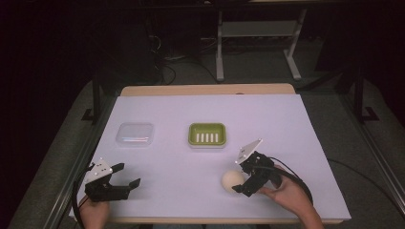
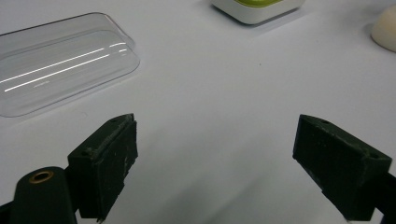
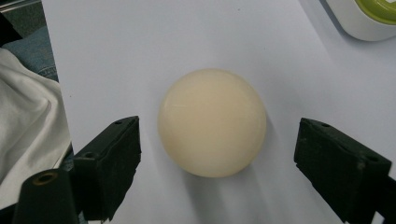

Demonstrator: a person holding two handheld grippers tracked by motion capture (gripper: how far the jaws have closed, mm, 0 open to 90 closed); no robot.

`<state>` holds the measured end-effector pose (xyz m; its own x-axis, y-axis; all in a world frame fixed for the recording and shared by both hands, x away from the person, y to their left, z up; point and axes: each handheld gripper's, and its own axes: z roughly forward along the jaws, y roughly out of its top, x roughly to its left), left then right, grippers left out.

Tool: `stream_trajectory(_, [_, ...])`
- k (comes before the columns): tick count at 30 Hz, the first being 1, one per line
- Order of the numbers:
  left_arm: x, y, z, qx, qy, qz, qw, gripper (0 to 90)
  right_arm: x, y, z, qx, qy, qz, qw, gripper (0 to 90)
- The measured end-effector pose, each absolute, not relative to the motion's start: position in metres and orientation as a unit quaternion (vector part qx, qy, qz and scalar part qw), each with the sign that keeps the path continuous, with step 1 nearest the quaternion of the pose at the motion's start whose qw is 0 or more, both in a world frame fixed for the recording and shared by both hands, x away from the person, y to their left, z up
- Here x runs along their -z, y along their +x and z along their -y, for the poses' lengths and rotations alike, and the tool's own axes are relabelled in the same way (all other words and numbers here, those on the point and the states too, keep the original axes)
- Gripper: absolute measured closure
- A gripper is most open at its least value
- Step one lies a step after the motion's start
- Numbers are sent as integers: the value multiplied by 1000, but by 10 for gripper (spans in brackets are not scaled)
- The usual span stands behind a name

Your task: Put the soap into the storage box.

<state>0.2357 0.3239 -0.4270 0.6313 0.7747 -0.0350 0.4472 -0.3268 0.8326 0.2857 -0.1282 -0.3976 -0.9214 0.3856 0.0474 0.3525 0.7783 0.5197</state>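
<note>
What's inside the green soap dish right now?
The soap dish holds nothing: its green insert with white slots lies bare. The round cream soap lies on the table, between the open jaws of the right gripper. Whatever lies under the insert is hidden.

From my feed I see a clear plastic lid (image 1: 135,134) lying flat on the left of the white worktop (image 1: 286,124), well apart from a green soap dish with a white base (image 1: 207,135) at the middle. Beyond the worktop's far edge, a white metal frame (image 1: 258,33) stands on the dark floor among cables (image 1: 167,62).
</note>
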Motion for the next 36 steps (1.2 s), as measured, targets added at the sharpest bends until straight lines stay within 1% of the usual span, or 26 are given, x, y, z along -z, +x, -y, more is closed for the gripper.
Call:
stream_trajectory(18, [427, 235, -324, -188, 792, -386, 435, 130, 409, 293, 108, -246, 186, -951, 14, 143])
stream_trajectory(36, [427, 235, -324, -187, 791, -383, 439, 130, 420, 294, 103, -224, 189, -956, 18, 147])
